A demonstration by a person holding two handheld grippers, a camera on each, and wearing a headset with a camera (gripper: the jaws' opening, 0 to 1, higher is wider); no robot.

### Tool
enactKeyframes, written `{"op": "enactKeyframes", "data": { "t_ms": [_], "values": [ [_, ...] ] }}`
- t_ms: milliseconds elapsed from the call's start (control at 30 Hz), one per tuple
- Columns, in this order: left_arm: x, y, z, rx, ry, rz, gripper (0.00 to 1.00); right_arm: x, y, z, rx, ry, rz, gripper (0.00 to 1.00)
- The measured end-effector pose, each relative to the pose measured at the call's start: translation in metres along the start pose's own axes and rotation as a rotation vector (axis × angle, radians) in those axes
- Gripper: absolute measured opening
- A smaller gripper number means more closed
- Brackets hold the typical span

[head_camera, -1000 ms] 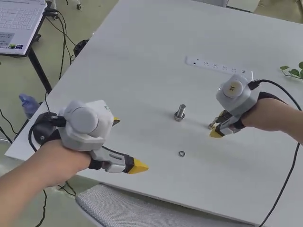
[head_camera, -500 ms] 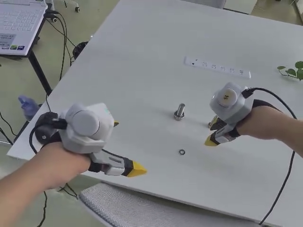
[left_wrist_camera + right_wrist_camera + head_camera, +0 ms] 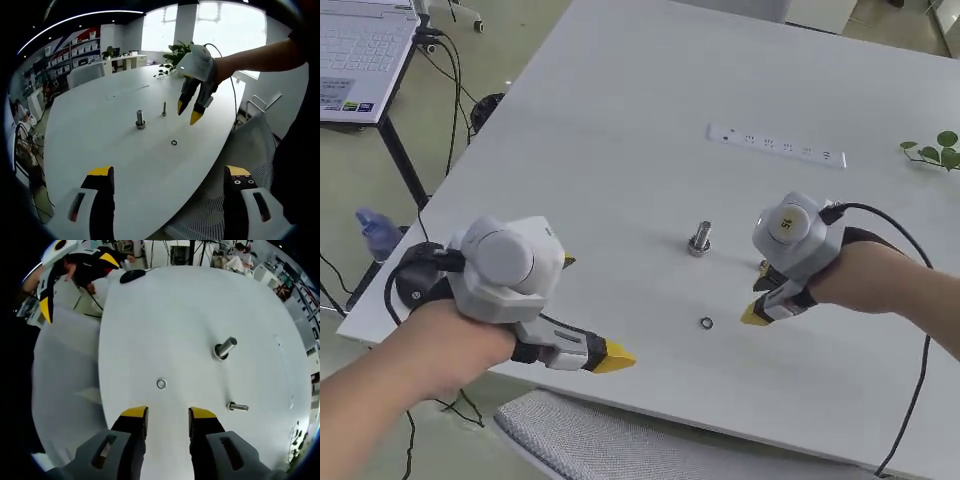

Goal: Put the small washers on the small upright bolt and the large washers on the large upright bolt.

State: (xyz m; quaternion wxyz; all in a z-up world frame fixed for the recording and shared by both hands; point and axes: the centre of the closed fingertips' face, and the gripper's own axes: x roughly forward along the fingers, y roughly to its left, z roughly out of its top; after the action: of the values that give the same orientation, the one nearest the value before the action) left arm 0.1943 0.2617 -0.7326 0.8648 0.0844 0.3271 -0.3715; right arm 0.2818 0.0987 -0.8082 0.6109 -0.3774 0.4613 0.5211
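Note:
A large upright bolt (image 3: 700, 240) stands mid-table on the white table (image 3: 620, 120), and a small upright bolt (image 3: 763, 267) peeks out just behind my right gripper (image 3: 755, 315). One small washer (image 3: 706, 323) lies flat in front of the large bolt. The right gripper is open with nothing between its jaws, its yellow tips just right of the washer. In the right gripper view the washer (image 3: 161, 384) lies a little ahead of the gripper (image 3: 168, 413), with the large bolt (image 3: 223, 348) and small bolt (image 3: 237, 406) to the right. My left gripper (image 3: 169, 171) is open wide over the table's near edge, holding nothing.
A white power strip (image 3: 775, 146) lies beyond the bolts. A laptop (image 3: 360, 50) on a side stand and cables sit off the table's left edge. A grey chair (image 3: 580, 440) is under the near edge, and plant leaves (image 3: 935, 150) show at the far right.
My right gripper has moved left and nearer, from beside the small bolt toward the loose washer. The left gripper has barely shifted.

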Motion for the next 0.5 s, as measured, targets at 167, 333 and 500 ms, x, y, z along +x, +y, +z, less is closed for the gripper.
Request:
{"op": "enactKeyframes", "data": {
  "t_ms": [167, 333, 500],
  "values": [
    [0.004, -0.003, -0.001, 0.000, 0.000, -0.009, 0.91, 0.013, 0.002, 0.004, 0.005, -0.009, 0.014, 0.34],
    [0.008, -0.006, -0.002, -0.005, 0.003, -0.014, 0.91, 0.028, 0.004, 0.009, -0.024, -0.022, 0.033, 0.36],
    [0.009, -0.003, 0.001, -0.019, -0.009, 0.000, 0.90, 0.040, 0.003, 0.017, -0.025, -0.039, 0.035, 0.35]
  ]
}}
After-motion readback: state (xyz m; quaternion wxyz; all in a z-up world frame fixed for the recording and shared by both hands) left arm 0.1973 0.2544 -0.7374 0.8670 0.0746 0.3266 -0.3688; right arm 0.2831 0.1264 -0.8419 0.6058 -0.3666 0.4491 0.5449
